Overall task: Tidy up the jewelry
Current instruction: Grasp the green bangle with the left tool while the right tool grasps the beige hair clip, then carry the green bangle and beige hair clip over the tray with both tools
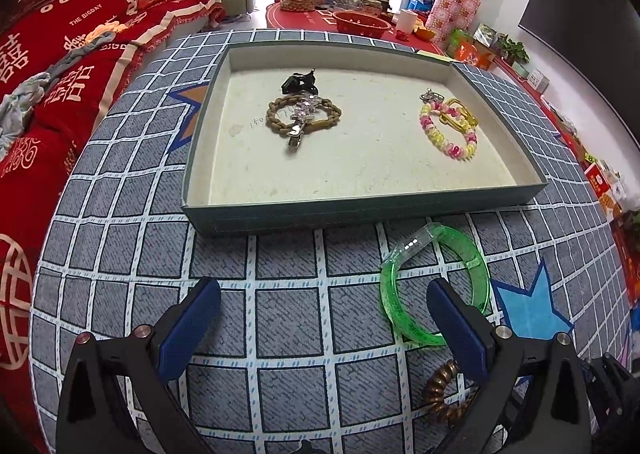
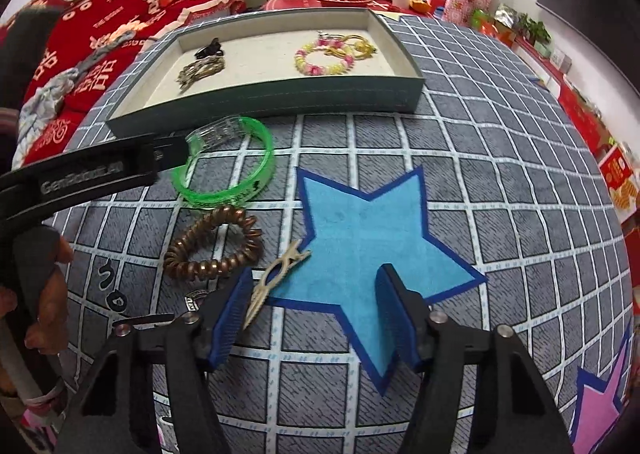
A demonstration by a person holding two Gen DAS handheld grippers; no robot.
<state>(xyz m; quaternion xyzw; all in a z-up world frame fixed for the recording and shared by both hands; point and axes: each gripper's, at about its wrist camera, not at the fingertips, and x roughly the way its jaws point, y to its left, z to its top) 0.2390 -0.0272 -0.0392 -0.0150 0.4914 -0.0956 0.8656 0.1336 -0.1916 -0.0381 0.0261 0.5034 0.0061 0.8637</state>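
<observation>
A grey-green tray [image 1: 360, 206] on the checked tablecloth holds a brown braided bracelet [image 1: 304, 114], a black clip [image 1: 300, 82] and a pink and yellow beaded bracelet [image 1: 448, 130]. My left gripper [image 1: 324, 294] stands open in front of the tray, its right finger over the green bangle [image 1: 436, 286]. A brown spiral hair tie [image 1: 444, 394] lies just behind that finger. In the right wrist view my right gripper [image 2: 316, 294] is open above the cloth. A gold hair clip [image 2: 280, 278] lies between its fingers, close against the left pad. The green bangle [image 2: 224, 170] and the spiral hair tie [image 2: 212, 250] lie beyond it.
A blue star patch [image 2: 360, 238] marks the cloth under the right gripper. A red-covered sofa [image 1: 60, 74] runs along the left. A red table with jars and a bowl [image 1: 360, 22] stands behind the tray. A hand [image 2: 44, 286] holds the left gripper at the left edge.
</observation>
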